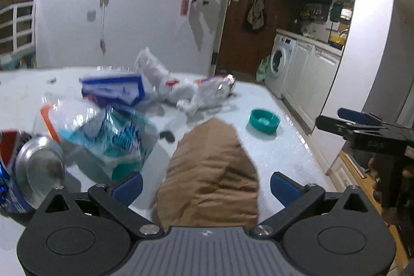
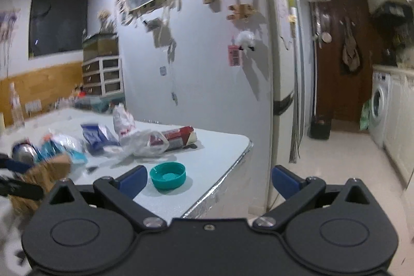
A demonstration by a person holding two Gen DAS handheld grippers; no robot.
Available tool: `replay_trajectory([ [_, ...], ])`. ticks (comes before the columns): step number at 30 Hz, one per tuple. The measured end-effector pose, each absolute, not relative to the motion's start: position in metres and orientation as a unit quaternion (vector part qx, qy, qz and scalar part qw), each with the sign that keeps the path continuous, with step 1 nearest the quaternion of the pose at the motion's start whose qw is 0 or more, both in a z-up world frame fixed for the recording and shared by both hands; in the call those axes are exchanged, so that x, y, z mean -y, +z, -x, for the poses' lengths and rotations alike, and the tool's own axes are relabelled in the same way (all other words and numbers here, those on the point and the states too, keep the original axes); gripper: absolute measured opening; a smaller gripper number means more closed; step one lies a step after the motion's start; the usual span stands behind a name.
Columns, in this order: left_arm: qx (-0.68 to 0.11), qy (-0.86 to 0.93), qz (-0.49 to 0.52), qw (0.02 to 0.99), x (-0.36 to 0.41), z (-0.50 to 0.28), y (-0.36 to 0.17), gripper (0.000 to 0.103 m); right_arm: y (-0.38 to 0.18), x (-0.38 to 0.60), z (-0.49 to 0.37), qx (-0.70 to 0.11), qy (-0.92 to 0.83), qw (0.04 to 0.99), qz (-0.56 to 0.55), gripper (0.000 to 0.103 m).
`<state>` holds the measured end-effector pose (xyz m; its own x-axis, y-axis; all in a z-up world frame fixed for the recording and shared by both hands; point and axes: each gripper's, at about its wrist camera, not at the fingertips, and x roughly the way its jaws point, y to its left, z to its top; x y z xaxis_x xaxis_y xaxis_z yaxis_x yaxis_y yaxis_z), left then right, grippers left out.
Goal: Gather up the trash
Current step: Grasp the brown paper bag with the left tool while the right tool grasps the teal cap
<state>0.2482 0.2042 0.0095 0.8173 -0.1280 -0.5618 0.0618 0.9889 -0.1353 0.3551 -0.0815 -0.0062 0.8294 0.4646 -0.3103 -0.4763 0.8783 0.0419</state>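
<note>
Trash is being scattered over the white table [image 1: 271, 146]: brown paper bag [image 1: 209, 172] sitting between the wide-apart left gripper [image 1: 206, 183], probably being lined up. Right gripper [image 2: 208, 180] is being held apart too, empty, past the edge. Teal lid [image 2: 168, 175] and red wrapper [image 2: 178, 137] are only being shown clearly there.

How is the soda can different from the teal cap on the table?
The soda can is shiny metal with red and blue print, and it lies on its side at the table's left; the teal cap is plain plastic and sits flat with its open side up, towards the right. The soda can looks much bigger and taller than the low, shallow teal cap. Both are round, and both rest loose on the white table, untouched by either gripper.
</note>
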Motion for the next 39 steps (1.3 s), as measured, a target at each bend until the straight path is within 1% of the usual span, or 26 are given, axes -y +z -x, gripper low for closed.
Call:
replay_trajectory([
  [7,-0.326,-0.071,0.037,0.942,-0.194,-0.255,-0.001,0.103,-0.025,0.053,-0.385,-0.174,0.312,0.933,0.043,0.103],
  [14,-0.333,-0.077,0.015,0.940,-0.181,-0.250,-0.002,0.103,-0.030,0.036,-0.410,-0.199,0.320,0.925,0.048,0.103],
  [16,-0.330,-0.085,0.028,0.940,-0.181,-0.248,-0.002,0.103,-0.032,0.030,-0.413,-0.204,0.324,0.922,0.061,0.103],
  [18,-0.323,-0.107,0.064,0.938,-0.185,-0.246,-0.001,0.103,-0.034,0.026,-0.414,-0.199,0.329,0.921,0.071,0.102],
  [19,-0.319,-0.117,0.085,0.937,-0.188,-0.245,-0.001,0.103,-0.035,0.024,-0.414,-0.195,0.331,0.920,0.078,0.100],
  [21,-0.315,-0.125,0.110,0.934,-0.190,-0.245,0.000,0.103,-0.035,0.020,-0.416,-0.191,0.336,0.918,0.086,0.086],
  [23,-0.313,-0.114,0.105,0.937,-0.189,-0.245,0.000,0.103,-0.035,0.016,-0.420,-0.197,0.345,0.914,0.079,0.082],
  [24,-0.312,-0.108,0.099,0.939,-0.187,-0.245,0.000,0.103,-0.035,0.015,-0.422,-0.204,0.349,0.912,0.070,0.078],
  [25,-0.312,-0.102,0.095,0.940,-0.185,-0.245,0.000,0.103,-0.036,0.014,-0.425,-0.211,0.354,0.909,0.060,0.077],
  [28,-0.310,-0.090,0.089,0.942,-0.182,-0.245,0.000,0.100,-0.037,0.008,-0.422,-0.202,0.358,0.909,0.066,0.061],
  [29,-0.308,-0.088,0.090,0.943,-0.182,-0.246,0.000,0.100,-0.037,0.007,-0.421,-0.200,0.357,0.910,0.070,0.052],
  [30,-0.307,-0.085,0.093,0.943,-0.183,-0.246,0.000,0.098,-0.037,0.006,-0.420,-0.198,0.354,0.911,0.073,0.051],
  [33,-0.303,-0.078,0.099,0.945,-0.185,-0.249,0.000,0.097,-0.037,0.007,-0.415,-0.195,0.367,0.906,0.078,0.051],
  [37,-0.297,-0.063,0.106,0.947,-0.190,-0.249,0.000,0.085,-0.036,0.008,-0.406,-0.195,0.377,0.901,0.085,0.050],
  [39,-0.296,-0.058,0.102,0.948,-0.190,-0.250,0.000,0.082,-0.036,0.008,-0.401,-0.195,0.381,0.900,0.089,0.050],
])
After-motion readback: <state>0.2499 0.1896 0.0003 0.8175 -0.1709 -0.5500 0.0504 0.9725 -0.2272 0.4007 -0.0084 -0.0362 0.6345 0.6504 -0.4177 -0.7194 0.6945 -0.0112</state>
